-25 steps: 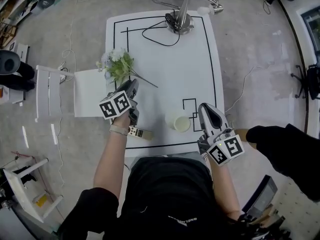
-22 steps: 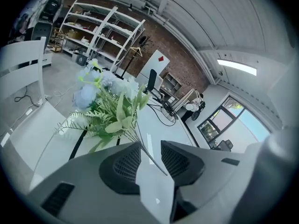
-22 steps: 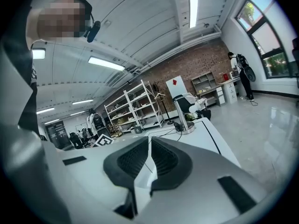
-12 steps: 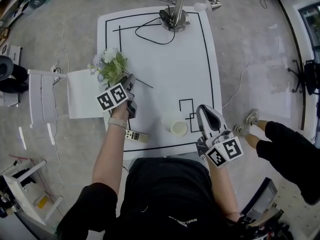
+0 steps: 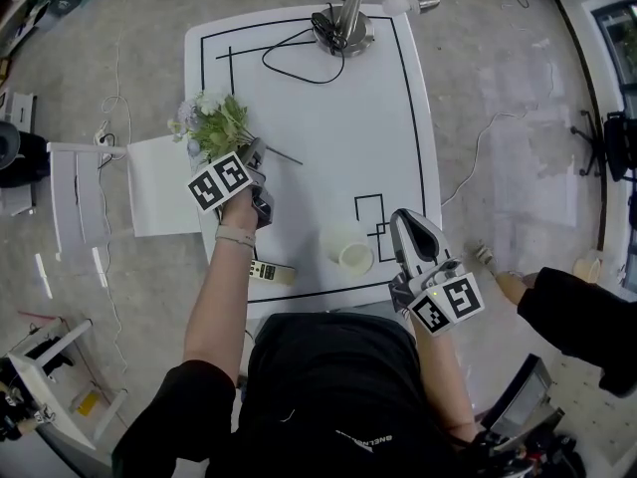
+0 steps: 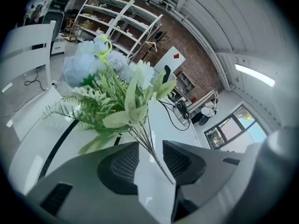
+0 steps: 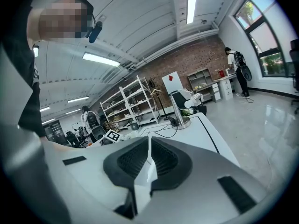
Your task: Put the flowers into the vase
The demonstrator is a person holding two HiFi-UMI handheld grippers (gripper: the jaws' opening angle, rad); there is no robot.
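A bunch of artificial flowers (image 5: pixel 212 125), pale blue and white blooms with green leaves, lies on the white table (image 5: pixel 398 118) near its left edge, stems pointing right. My left gripper (image 5: pixel 257 151) is down at the stems. In the left gripper view the flowers (image 6: pixel 110 85) fill the picture. The thin stems (image 6: pixel 156 155) run between the jaws of my left gripper (image 6: pixel 150 146), closer to the right pad, and the pads stand apart. The white vase (image 5: pixel 349 248) stands near the front edge. Just right of it my right gripper (image 5: pixel 402 219) hovers, shut and empty (image 7: pixel 149 143).
A metal stand (image 5: pixel 345 26) with a looping black cable (image 5: pixel 299 66) sits at the table's far end. A small remote-like device (image 5: pixel 271 272) lies at the front edge. A white sheet (image 5: pixel 159 199) and a white chair (image 5: pixel 75 192) are left of the table. A bystander's foot (image 5: pixel 503 282) is at the right.
My left gripper has sunk toward the table and closed in on the flower stems, which now lie between its jaws. The right gripper has stayed by the vase. The bystander at the right has stepped back.
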